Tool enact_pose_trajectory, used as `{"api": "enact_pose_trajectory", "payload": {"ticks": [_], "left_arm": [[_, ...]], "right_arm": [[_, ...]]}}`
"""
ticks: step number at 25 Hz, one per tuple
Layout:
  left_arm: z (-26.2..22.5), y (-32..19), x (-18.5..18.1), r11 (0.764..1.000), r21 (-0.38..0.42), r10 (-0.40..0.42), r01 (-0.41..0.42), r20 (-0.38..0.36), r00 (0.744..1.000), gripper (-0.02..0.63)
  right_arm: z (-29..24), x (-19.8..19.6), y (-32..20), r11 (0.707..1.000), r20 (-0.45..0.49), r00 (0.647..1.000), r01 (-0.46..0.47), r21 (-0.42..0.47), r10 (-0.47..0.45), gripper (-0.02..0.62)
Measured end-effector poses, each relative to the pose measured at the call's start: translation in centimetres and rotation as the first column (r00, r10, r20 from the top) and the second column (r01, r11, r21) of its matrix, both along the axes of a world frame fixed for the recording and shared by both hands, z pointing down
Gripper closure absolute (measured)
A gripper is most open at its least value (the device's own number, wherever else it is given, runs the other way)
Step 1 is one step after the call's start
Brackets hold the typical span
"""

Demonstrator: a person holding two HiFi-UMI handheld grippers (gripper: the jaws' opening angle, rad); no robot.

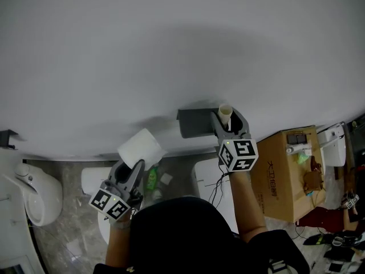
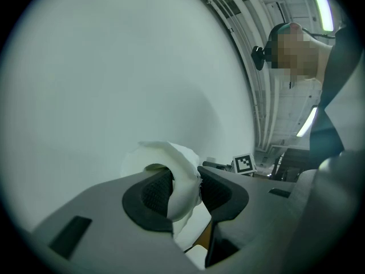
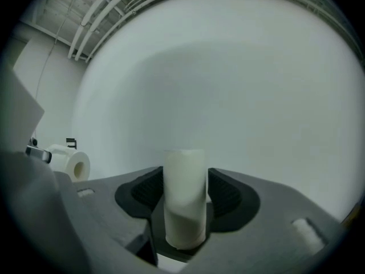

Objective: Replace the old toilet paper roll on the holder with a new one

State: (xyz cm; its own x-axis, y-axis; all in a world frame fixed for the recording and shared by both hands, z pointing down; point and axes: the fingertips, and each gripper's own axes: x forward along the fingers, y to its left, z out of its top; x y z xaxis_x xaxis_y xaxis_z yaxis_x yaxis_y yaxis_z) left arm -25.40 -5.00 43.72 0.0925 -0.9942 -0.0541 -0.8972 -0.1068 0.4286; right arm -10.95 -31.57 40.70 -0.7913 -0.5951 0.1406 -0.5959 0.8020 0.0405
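Since the old roll is used up, only its bare tube [image 3: 185, 176] is left. It stands between the right gripper [image 3: 186, 192] jaws, which are apart and not squeezing it. The left gripper [image 2: 185, 190] pinches the new roll [image 2: 168, 154] by its wall, waiting near the holder [image 1: 194, 123].

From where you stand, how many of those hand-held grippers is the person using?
2. The left hand-held gripper, lower left, clamps a white paper roll. The right hand-held gripper, by the wall holder, has a cardboard tube between its open jaws.
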Motion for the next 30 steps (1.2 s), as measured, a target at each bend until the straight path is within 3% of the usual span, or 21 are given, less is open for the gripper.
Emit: {"api": "enact_pose_trajectory", "payload": {"ticks": [5, 14, 23, 30], "left_arm": [[0.1, -0.1, 0.2, 1.000, -0.004, -0.004, 0.004, -0.006, 1.000, 0.465], [-0.3, -1.0, 1.4, 1.000, 0.004, 0.029, -0.028, -0.013, 1.000, 0.465], [-0.7, -2.4, 4.8, 0.990, 0.018, 0.141, -0.141, -0.007, 0.990, 0.465], [-0.4, -4.0, 7.4, 0.972, 0.009, 0.236, -0.236, -0.014, 0.972, 0.465]], "right_arm": [[0.2, 0.1, -0.2, 1.000, -0.022, 1.000, 0.000, 0.010, 0.000, 0.400], [-1.7, 1.6, 0.4, 0.998, -0.016, 1.000, 0.004, 0.058, -0.003, 0.400], [-2.0, 8.1, 2.2, 0.996, -0.005, 0.996, -0.083, 0.043, 0.084, 0.400], [0.4, 13.4, 3.6, 0.985, -0.016, 0.986, -0.168, -0.038, 0.167, 0.400]]}}
